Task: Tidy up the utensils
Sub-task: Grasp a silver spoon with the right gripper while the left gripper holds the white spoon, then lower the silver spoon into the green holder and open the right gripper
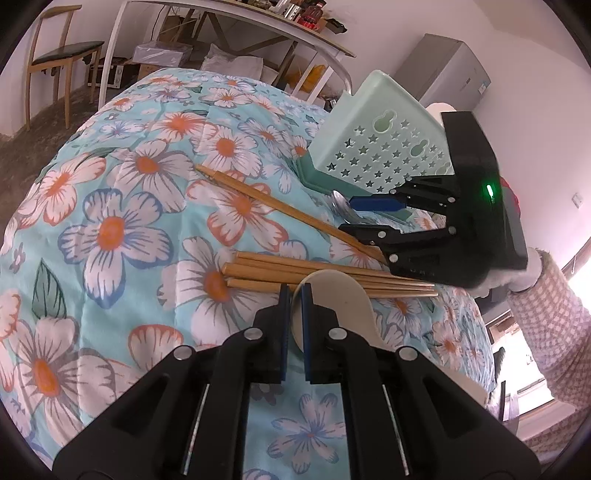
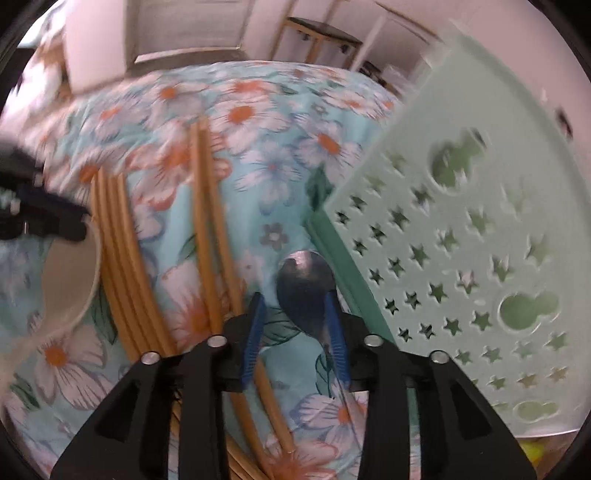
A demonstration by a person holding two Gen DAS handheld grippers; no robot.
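Note:
My left gripper [image 1: 295,291] is shut on a cream spoon [image 1: 336,295], held just above a bundle of wooden chopsticks [image 1: 314,273] lying on the floral cloth. One more pair of chopsticks [image 1: 273,206] lies slanted beyond them. A pale green holder [image 1: 376,147] with star holes lies tilted at the right. In the right wrist view my right gripper [image 2: 293,299] is open over a metal spoon [image 2: 304,284] beside the holder [image 2: 461,240]. The spoon's bowl lies between the blue pads, with a gap at the left pad. The left gripper [image 2: 79,221] with the cream spoon [image 2: 70,280] shows at the left edge.
A floral cloth [image 1: 129,221] covers the rounded work surface. Behind it stand a wooden chair [image 1: 55,55], a white table [image 1: 258,33] with boxes under it, and a grey cabinet [image 1: 443,70]. A checked sleeve [image 1: 554,314] reaches in from the right.

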